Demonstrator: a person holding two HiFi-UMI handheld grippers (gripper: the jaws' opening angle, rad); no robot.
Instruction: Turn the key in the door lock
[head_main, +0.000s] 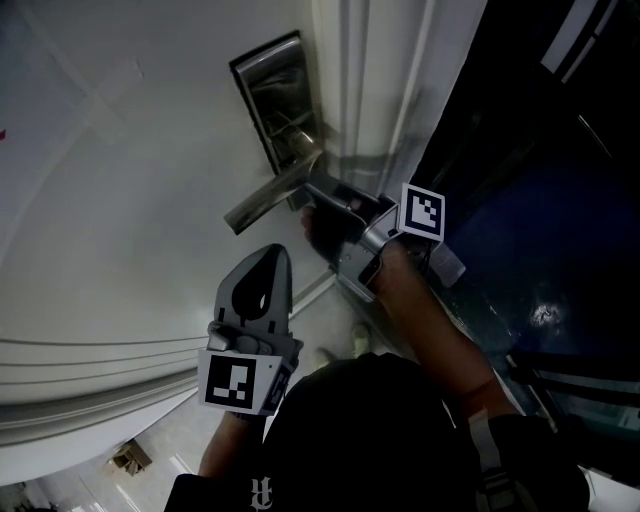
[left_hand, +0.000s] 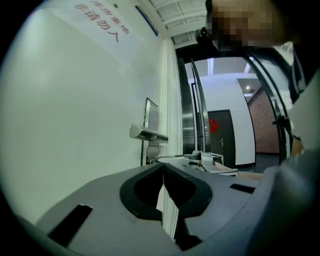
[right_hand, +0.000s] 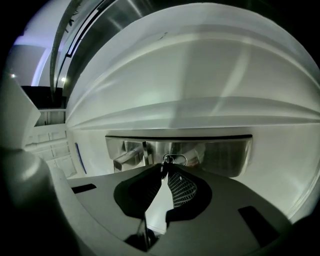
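A steel lock plate (head_main: 272, 92) with a lever handle (head_main: 268, 197) sits on the white door (head_main: 120, 180). My right gripper (head_main: 314, 192) reaches in just under the handle, against the plate. In the right gripper view its jaws (right_hand: 164, 168) are shut on a small key (right_hand: 163, 161) with a wire ring (right_hand: 176, 159), in front of the plate (right_hand: 220, 156), with the handle (right_hand: 128, 158) to the left. The key is hidden in the head view. My left gripper (head_main: 274, 252) hangs lower, apart from the door, shut and holding nothing (left_hand: 163, 168).
The door's edge and frame (head_main: 365, 80) run just right of the lock, with dark glass (head_main: 530, 200) beyond. A paper sign with red characters (left_hand: 100, 22) is high on the door. A corridor with a dark door (left_hand: 220, 134) lies past the frame.
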